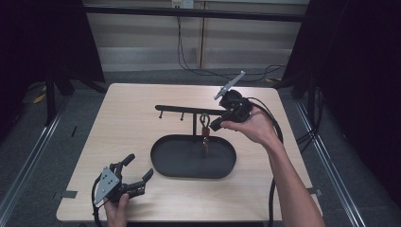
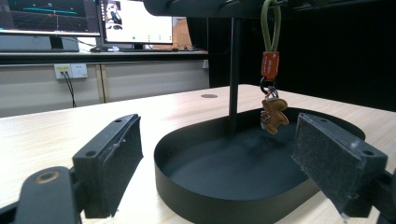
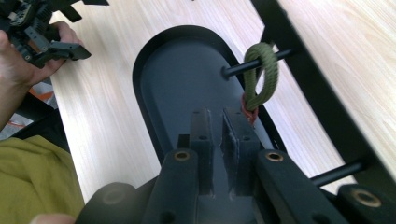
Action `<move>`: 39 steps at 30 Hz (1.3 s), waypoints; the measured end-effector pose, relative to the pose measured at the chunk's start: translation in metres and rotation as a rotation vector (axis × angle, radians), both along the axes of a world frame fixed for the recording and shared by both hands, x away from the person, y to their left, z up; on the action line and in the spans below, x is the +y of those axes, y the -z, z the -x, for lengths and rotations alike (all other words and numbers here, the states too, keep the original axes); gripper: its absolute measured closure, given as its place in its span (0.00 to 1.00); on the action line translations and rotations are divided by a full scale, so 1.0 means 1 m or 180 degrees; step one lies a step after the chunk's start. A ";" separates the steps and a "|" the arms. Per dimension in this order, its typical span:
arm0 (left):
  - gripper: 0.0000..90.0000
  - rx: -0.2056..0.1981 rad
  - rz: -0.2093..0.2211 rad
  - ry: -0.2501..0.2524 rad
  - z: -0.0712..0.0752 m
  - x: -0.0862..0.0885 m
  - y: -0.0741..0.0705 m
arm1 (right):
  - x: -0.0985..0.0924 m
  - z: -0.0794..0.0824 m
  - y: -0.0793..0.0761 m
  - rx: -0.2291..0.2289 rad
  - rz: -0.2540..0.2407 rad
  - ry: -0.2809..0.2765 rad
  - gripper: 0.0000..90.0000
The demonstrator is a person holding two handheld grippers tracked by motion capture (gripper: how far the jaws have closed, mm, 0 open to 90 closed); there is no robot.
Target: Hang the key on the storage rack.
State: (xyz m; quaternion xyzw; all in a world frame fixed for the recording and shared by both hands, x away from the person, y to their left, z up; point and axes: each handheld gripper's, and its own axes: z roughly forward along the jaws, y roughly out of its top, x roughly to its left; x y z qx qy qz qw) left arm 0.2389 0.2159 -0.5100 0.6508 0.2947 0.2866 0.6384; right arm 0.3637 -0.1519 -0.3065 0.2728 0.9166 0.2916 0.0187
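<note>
A: Where is the keychain (image 1: 205, 134) hanging right now?

B: Its green loop (image 3: 262, 77) is hanging on a peg of the black rack (image 1: 189, 110), and the charm (image 2: 274, 115) is dangling straight down over the oval tray (image 1: 163, 163). So its long axis is running vertically.

A: And which gripper is sitting nearer to it?

B: The right gripper (image 1: 226, 118), by far. It is hovering just right of the loop at rack height, and its fingers (image 3: 236, 140) are sitting nearly closed with only a thin gap and nothing between them. The loop is lying just ahead of them and slightly to one side.

A: What is the left gripper (image 1: 136, 174) doing?

B: It is resting at the near left of the surface (image 1: 127, 123), well apart from the keychain, with its fingers (image 2: 112, 158) spread wide and holding nothing.

A: And the room?

B: Pale wood surface, grey floor, dark curtains at both sides, and monitors (image 2: 93, 18) glowing on a far counter.
</note>
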 end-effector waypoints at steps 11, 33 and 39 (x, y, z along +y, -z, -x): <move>0.17 0.0000 0.0010 -0.0001 0.000 0.000 0.000 | -0.006 0.020 0.019 -0.0143 -0.0270 0.0130 0.81; 0.17 0.0001 0.0009 -0.0004 0.000 0.000 0.000 | -0.024 0.055 0.066 -0.0547 -0.0889 0.0358 0.69; 0.17 -0.0001 -0.0002 -0.0003 0.000 0.000 0.000 | -0.032 0.064 0.086 -0.0571 -0.1132 0.0503 0.60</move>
